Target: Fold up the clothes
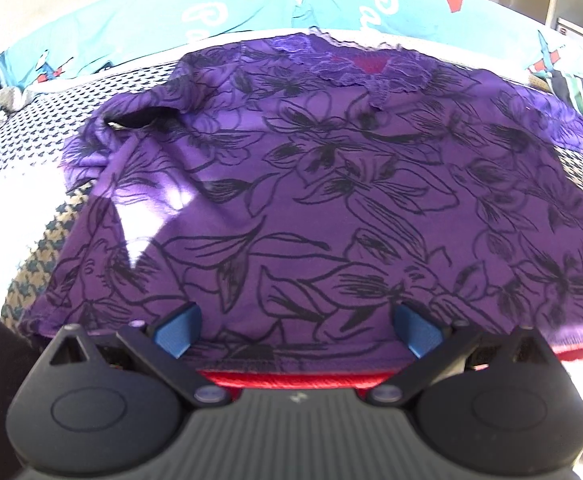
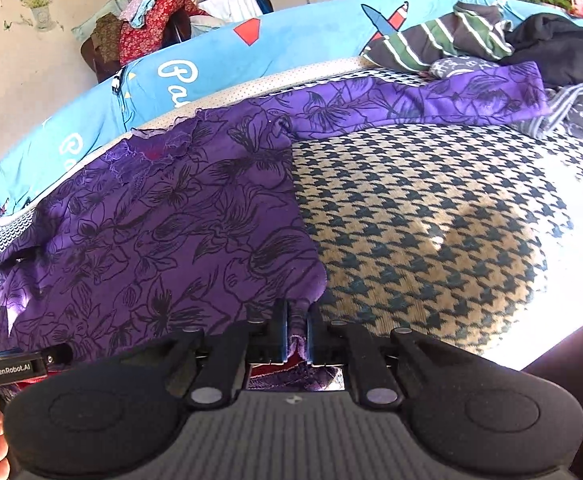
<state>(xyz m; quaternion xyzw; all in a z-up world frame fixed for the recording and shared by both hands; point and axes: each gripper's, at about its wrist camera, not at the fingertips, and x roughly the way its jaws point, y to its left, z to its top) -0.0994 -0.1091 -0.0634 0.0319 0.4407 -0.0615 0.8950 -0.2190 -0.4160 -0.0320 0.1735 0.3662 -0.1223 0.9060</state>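
the purple flowered top (image 1: pixel 331 184) lies spread on the houndstooth bed cover (image 2: pixel 431 220), its near corner pinched tight in the right tool (image 2: pixel 298 320), while the left tool (image 1: pixel 297 330) hangs wide open over the hem.

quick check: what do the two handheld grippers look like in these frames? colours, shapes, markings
Both match: ribbed grey body, two rounded black lobes with circular insets, black linkage arms with silver pivots. The left gripper has blue finger pads. The right gripper has dark fingers. A black "GenRobot.AI" label shows in the right wrist view.
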